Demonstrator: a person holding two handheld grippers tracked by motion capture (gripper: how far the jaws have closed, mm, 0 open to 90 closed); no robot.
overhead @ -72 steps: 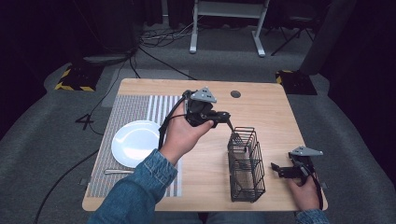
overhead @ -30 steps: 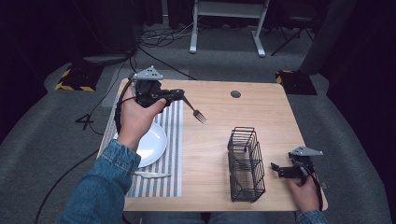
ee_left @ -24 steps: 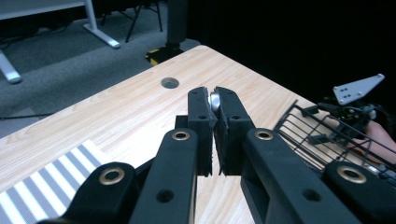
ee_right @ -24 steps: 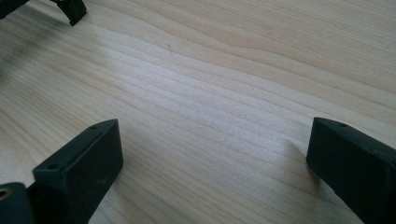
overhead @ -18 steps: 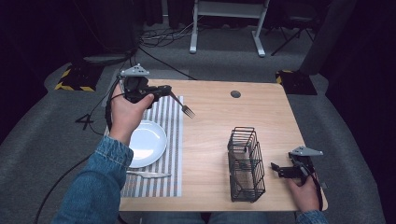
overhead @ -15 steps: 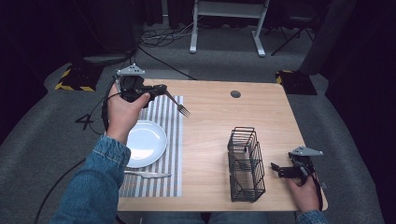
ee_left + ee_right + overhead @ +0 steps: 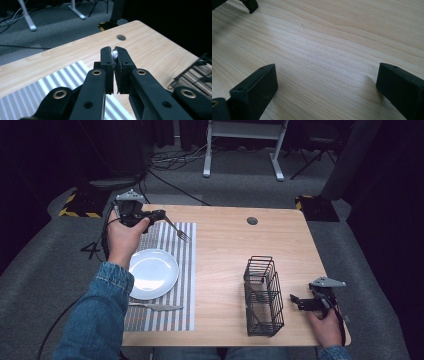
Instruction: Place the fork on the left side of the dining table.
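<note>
Item: fork (image 7: 176,228), held by its handle in the left claw (image 7: 159,214), which is clenched on it above the far left corner of the surface (image 7: 280,245). Long axis: runs from the claw toward the person's right and slightly nearer, tines hanging over the far end of the striped placemat (image 7: 183,270). Probable destination, judged from the setting: the mat beside the white plate (image 7: 151,273), which lies nearer the person than the claw; a knife (image 7: 155,307) already lies across the mat's near end. The left hand (image 7: 125,236) is the nearer one for this; the right claw (image 7: 298,301) rests low at the near right edge, beside the wire basket (image 7: 262,295), well apart from the mat. The high view gives the fork's full length and its place over the mat. The left gripper view gives the grip: a sliver of bright metal (image 7: 115,53) pinched between the closed jaws, tines hidden. The right gripper view shows its jaws spread wide over bare wood, grasping nothing.
</note>
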